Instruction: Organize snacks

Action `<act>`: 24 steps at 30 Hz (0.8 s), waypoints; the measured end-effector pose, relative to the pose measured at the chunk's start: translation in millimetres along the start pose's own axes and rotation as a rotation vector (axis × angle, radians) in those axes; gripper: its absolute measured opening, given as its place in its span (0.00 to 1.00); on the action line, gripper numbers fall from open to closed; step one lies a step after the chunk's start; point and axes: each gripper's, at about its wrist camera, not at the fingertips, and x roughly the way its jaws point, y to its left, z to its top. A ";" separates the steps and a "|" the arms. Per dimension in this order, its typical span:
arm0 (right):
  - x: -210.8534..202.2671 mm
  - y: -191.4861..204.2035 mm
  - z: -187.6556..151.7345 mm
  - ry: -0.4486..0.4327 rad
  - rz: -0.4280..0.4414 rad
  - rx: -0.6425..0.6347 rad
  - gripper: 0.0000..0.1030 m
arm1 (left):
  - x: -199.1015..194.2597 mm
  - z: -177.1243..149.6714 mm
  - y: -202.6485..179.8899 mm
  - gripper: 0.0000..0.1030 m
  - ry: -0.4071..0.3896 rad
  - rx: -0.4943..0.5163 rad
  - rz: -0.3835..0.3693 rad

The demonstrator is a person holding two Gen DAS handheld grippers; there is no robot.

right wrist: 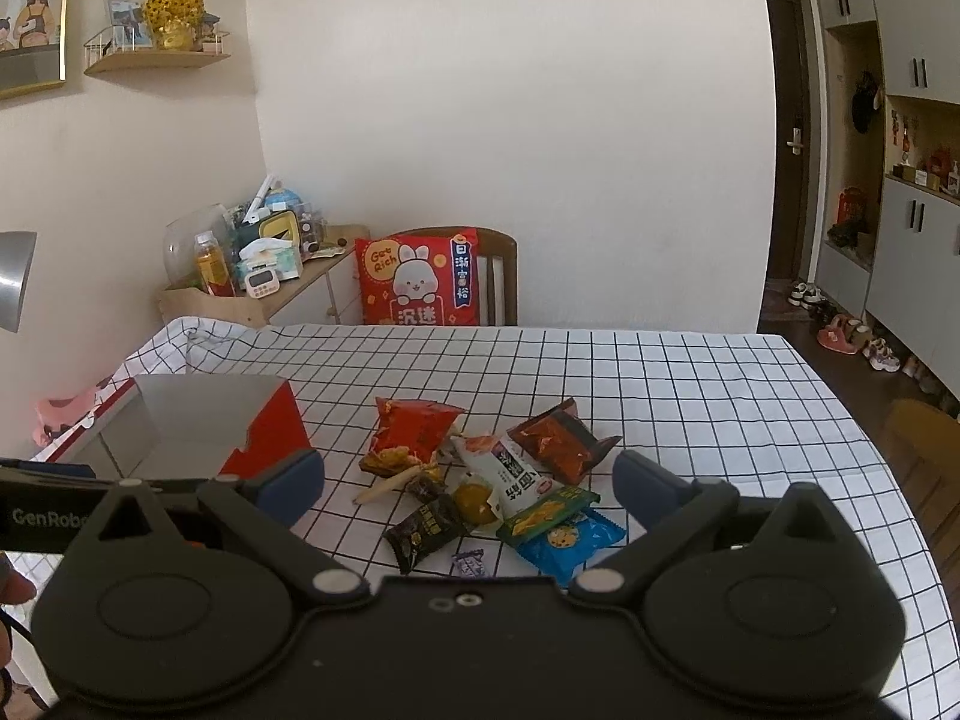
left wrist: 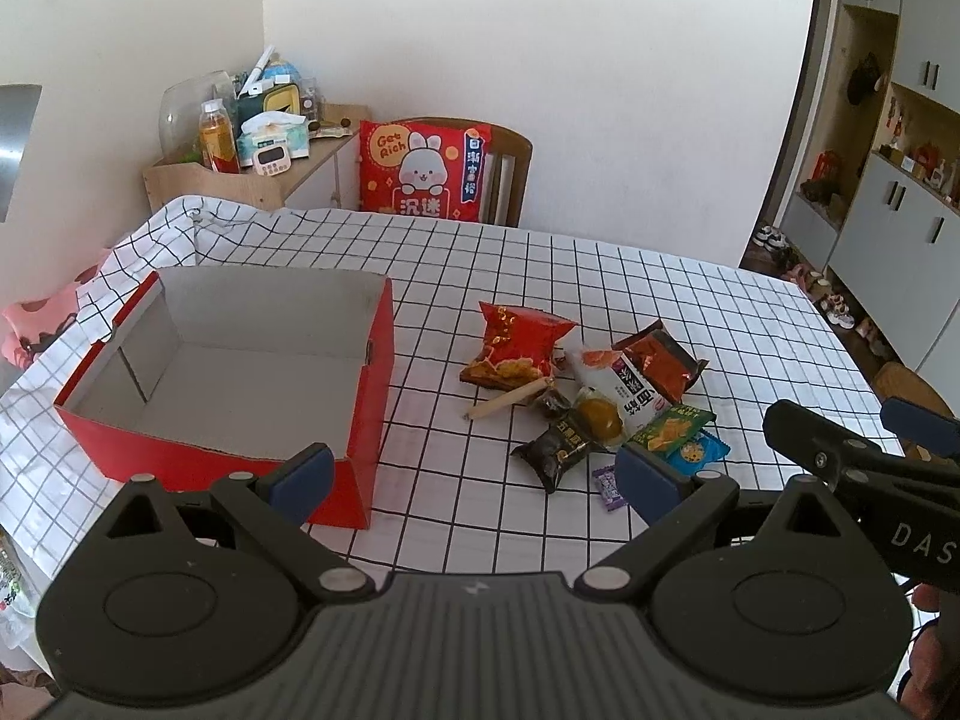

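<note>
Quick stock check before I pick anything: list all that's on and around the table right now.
box: 1, red outside, grey inside, open, nothing in it, table's left side
snack packets: about nine, mixed colours, one loose pile right of the box
red chip bag: 1, pile's far left
dark red packet: 1, pile's far right
black packet: 1, pile's near left
blue cookie packet: 1, pile's near right
tablecloth: 1, white with black grid
cushion: 1, red, rabbit print, on the chair behind the table
side shelf: 1, wood, cluttered, far left
left gripper: 1, black with blue pads, open, above the near edge
right gripper: 1, same, open, facing the pile
</note>
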 end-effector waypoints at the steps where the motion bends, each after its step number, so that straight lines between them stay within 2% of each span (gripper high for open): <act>1: 0.4 -0.1 0.0 0.001 0.000 0.000 1.00 | 0.5 0.4 -0.1 0.98 0.000 -0.001 0.001; 14: 6.7 -4.7 0.4 0.003 -0.011 -0.012 1.00 | 13.8 6.0 -8.0 0.98 0.016 0.018 -0.007; 24: 31.7 -21.1 -2.4 0.071 -0.006 0.005 0.99 | 47.0 11.2 -11.9 0.98 0.064 0.030 -0.019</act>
